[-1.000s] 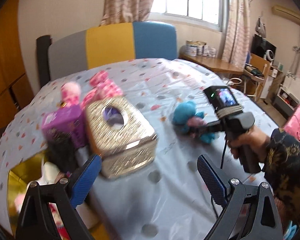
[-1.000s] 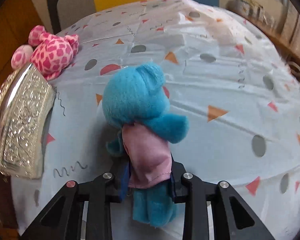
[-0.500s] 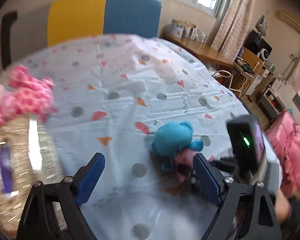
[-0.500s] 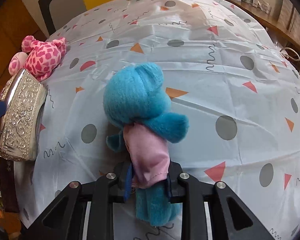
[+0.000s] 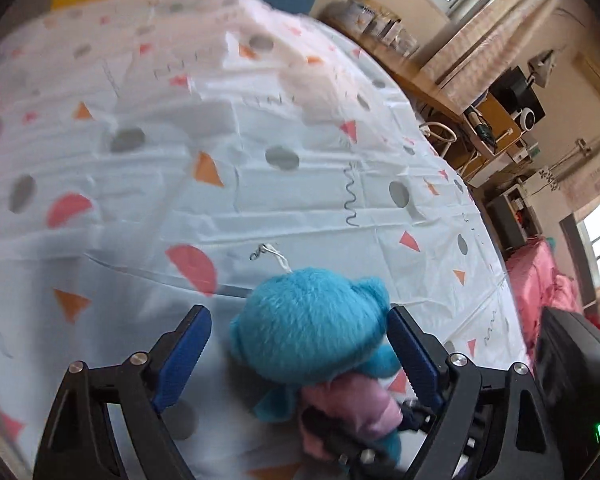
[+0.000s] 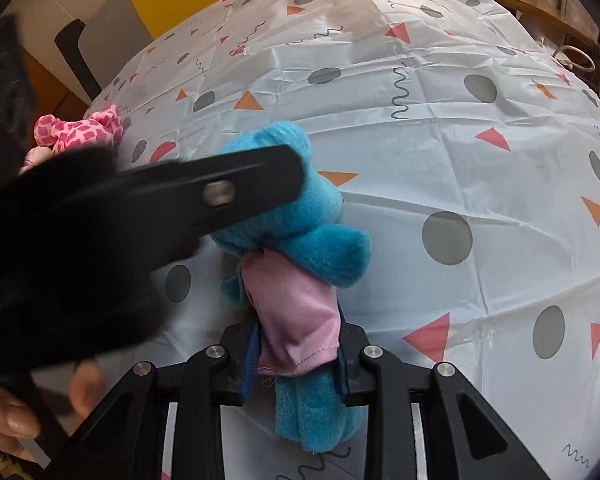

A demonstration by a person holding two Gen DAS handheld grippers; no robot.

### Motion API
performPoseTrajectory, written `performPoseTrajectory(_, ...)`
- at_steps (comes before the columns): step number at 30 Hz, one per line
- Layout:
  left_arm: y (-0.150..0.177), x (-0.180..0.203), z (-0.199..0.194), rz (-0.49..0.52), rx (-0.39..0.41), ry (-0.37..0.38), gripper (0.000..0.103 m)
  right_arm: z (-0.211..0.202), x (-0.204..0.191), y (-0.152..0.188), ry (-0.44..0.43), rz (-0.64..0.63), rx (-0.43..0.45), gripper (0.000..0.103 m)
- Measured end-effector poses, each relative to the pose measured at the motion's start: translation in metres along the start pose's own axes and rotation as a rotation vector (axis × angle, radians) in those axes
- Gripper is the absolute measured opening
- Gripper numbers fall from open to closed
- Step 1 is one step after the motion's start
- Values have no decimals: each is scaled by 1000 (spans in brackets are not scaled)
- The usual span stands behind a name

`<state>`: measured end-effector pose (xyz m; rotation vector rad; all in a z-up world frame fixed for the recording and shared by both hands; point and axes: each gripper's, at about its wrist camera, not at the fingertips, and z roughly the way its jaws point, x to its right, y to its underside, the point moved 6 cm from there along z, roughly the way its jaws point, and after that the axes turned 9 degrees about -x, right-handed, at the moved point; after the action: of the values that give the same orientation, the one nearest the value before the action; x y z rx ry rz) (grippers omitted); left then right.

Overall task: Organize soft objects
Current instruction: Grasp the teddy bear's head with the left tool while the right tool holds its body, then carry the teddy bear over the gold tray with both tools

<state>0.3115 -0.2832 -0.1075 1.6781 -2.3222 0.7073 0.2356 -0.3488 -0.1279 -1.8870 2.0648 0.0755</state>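
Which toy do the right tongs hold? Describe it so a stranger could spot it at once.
On the white tablecloth printed with grey dots and orange and pink triangles, look near its front edge, where the right tongs pinch a small plush. It is the blue teddy bear in a pale pink shirt, unlike the pink spotted plush lying at the far left.

Both fisheye views look steeply down along their own tool's fingers, close above the patterned worktop [image 5: 260, 128]. The left view faces the blue plush toy [image 5: 312, 332] from its head side, the right from its feet; both share it.
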Motion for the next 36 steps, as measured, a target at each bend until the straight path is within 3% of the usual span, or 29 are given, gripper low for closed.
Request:
performPoseTrajectory(2,1,-2,9,2,-12,-29,66,1,-1,-1,6,-6,2,28)
performPoseTrajectory(6,8,2,3,45,17,-26,56,2,-6,-1,61,-60,14,28)
performPoseTrajectory(14,19,6,-61,105,141,-118,56,-17,-29,-2,40,-136,117,23)
performPoseTrajectory(21,28,-5,-136,133,269,-222,56,-47,-78,-5,-57,-216,222,23)
performPoseTrajectory(28,35,-49,-201,65,370,-280,56,-64,-155,-12,-42,-340,272,23)
performPoseTrajectory(36,52,-107,-255,-40,451,-329,56,-61,-238,-25,-36,-465,270,23)
